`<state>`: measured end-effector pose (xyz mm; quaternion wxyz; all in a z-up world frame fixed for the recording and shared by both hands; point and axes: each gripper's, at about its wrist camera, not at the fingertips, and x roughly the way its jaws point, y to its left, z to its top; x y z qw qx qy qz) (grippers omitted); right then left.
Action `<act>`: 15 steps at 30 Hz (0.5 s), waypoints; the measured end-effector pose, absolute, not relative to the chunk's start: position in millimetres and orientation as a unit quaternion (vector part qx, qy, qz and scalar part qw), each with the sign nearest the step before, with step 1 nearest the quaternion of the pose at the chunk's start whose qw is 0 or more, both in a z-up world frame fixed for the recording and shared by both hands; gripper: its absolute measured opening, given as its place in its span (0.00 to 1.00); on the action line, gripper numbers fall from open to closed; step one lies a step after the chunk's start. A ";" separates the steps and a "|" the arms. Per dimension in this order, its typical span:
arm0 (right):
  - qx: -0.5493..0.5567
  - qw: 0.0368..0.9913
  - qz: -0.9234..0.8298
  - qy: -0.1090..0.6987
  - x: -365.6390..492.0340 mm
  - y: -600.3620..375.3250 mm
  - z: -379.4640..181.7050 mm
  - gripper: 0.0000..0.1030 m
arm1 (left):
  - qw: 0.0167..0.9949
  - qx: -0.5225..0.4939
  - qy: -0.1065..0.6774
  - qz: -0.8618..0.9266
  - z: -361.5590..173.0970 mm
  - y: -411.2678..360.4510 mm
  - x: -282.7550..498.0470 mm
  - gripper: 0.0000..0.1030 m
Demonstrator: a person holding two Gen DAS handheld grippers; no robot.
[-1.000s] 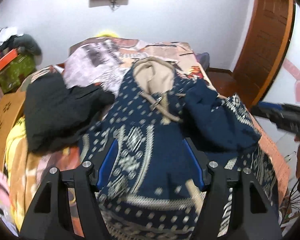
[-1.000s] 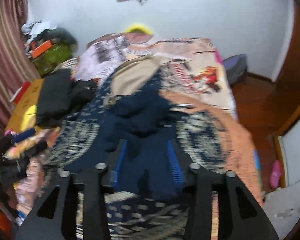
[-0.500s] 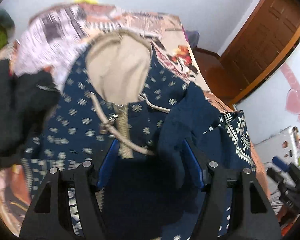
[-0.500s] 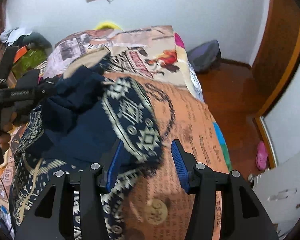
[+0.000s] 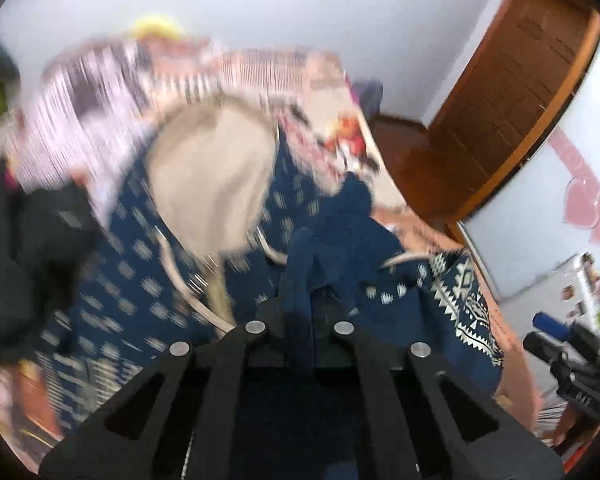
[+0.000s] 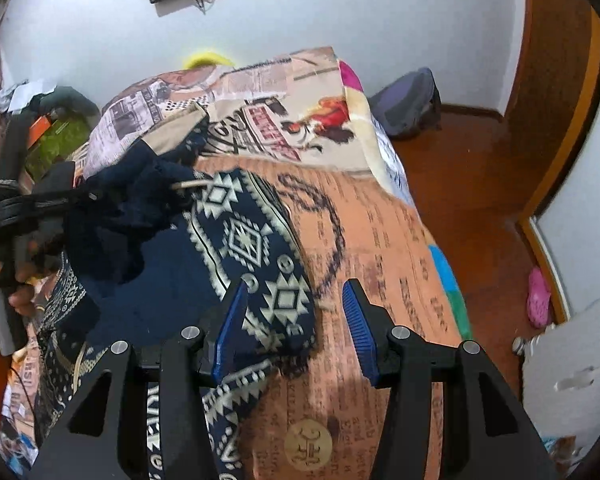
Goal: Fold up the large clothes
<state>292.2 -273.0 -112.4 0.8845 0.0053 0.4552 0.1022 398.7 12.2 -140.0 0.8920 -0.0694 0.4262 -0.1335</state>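
Cloth is sitting pinched in the left claw (image 5: 300,312), which has just been closing on the blue hoodie's (image 5: 140,280) sleeve on the bed (image 6: 380,240). The right claw (image 6: 292,320) is gaping over the patterned cuff (image 6: 252,240). I think the thin pinch could slip during folding.

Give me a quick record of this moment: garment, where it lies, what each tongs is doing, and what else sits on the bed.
garment: navy patterned hoodie, tan hood lining
surface: bed with printed orange cover
left tongs: just closed, shut on a fold of navy hoodie fabric
right tongs: open, patterned sleeve cuff partly between the fingers, not pinched
also on bed: black clothes beside the hoodie
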 end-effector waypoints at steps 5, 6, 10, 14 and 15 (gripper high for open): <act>-0.010 0.884 0.114 0.453 303.1 -254.0 -112.2 0.44 | 0.937 -0.013 0.336 -0.091 -86.0 32.0 352.6 0.03; -0.008 0.882 0.119 0.455 305.3 -250.0 -113.2 0.44 | 0.944 -0.005 0.319 -0.080 -79.2 38.5 340.9 0.03; -0.007 0.861 0.149 0.486 314.1 -229.5 -127.4 0.44 | 0.956 0.032 0.291 -0.030 -79.4 56.7 309.2 0.03; -0.027 0.848 0.160 0.504 313.8 -211.3 -140.7 0.44 | 0.950 0.070 0.306 0.004 -108.5 69.7 287.9 0.03; -0.034 0.848 0.160 0.504 312.0 -208.0 -142.3 0.45 | 0.946 0.072 0.316 0.006 -117.4 73.9 285.8 0.04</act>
